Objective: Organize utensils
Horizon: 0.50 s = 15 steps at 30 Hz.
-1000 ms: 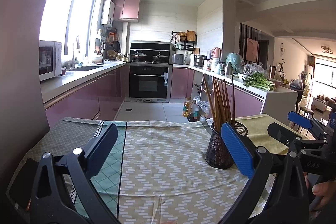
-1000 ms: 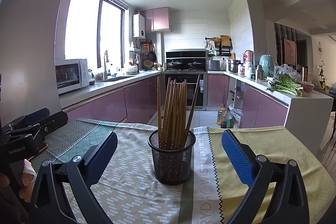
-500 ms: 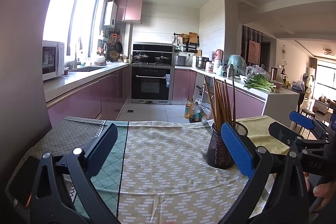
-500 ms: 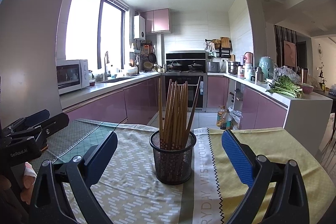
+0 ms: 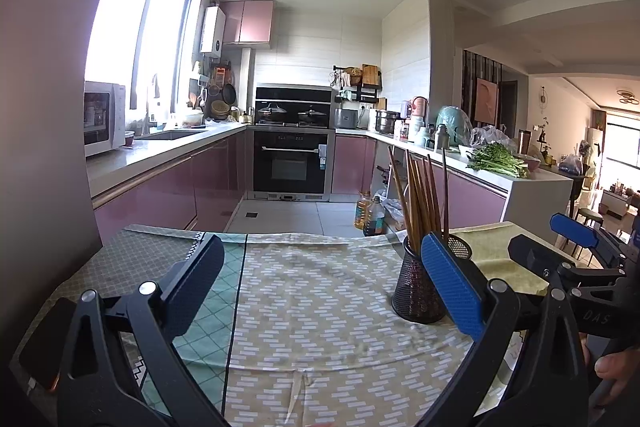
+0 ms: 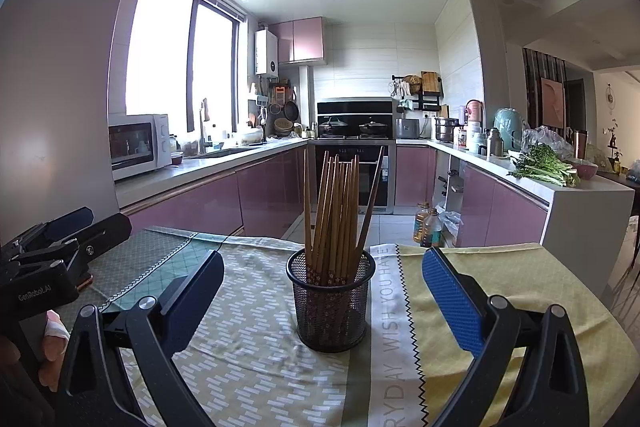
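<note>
Right claw [image 6: 322, 301]: jaws spread wide, empty, held low over the tabletop [image 6: 500, 279]. Directly ahead of it, centred between its two fingers and clear of both, stands a black mesh cup [image 6: 331, 301], upright on the patterned cloth [image 6: 248, 359]. The cup holds a bundle of brown chopsticks [image 6: 336, 215], tips down, most leaning together, one slanting off to the claw's right. A printed strip of lettering on the cloth runs just right of the cup, with a yellow cloth section beyond it under the right finger. Left claw [image 5: 320, 281]: jaws likewise spread wide, gripping nothing, over the pale brick-patterned part of the cloth. From this claw the cup [image 5: 416, 291] sits ahead and to its right, partly behind the blue pad of the right finger, chopsticks [image 5: 420, 199] rising above it. The right claw shows further right of the cup in the left view; the left claw [image 6: 60, 235] appears at the far left of the right view, well apart from the cup. A person's hand [image 5: 614, 371] shows at the lower right edge. Green cloth section lies under the left finger of the left claw.
</note>
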### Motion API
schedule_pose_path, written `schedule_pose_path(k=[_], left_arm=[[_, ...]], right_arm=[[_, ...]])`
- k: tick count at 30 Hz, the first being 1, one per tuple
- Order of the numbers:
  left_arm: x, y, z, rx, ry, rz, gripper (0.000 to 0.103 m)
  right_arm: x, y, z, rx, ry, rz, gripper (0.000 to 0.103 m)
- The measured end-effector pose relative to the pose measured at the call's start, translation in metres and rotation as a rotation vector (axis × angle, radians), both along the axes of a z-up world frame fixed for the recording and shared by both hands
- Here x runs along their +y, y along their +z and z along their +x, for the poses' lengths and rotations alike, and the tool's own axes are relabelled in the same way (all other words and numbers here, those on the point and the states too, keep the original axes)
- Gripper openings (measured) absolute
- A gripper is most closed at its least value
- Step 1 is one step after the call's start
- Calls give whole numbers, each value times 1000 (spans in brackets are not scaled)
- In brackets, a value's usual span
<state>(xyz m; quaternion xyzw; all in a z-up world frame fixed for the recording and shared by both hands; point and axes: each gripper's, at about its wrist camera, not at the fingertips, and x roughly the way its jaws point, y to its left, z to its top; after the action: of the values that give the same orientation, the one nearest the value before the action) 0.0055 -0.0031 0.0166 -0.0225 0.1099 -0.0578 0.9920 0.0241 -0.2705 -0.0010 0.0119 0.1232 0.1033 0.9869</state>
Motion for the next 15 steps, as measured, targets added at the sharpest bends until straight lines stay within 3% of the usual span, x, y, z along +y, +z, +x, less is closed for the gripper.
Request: schedule_pose_path(k=[15], left_arm=[[0, 2, 1, -1, 6, -2, 97]], right_arm=[[0, 0, 0, -2, -1, 4, 96]])
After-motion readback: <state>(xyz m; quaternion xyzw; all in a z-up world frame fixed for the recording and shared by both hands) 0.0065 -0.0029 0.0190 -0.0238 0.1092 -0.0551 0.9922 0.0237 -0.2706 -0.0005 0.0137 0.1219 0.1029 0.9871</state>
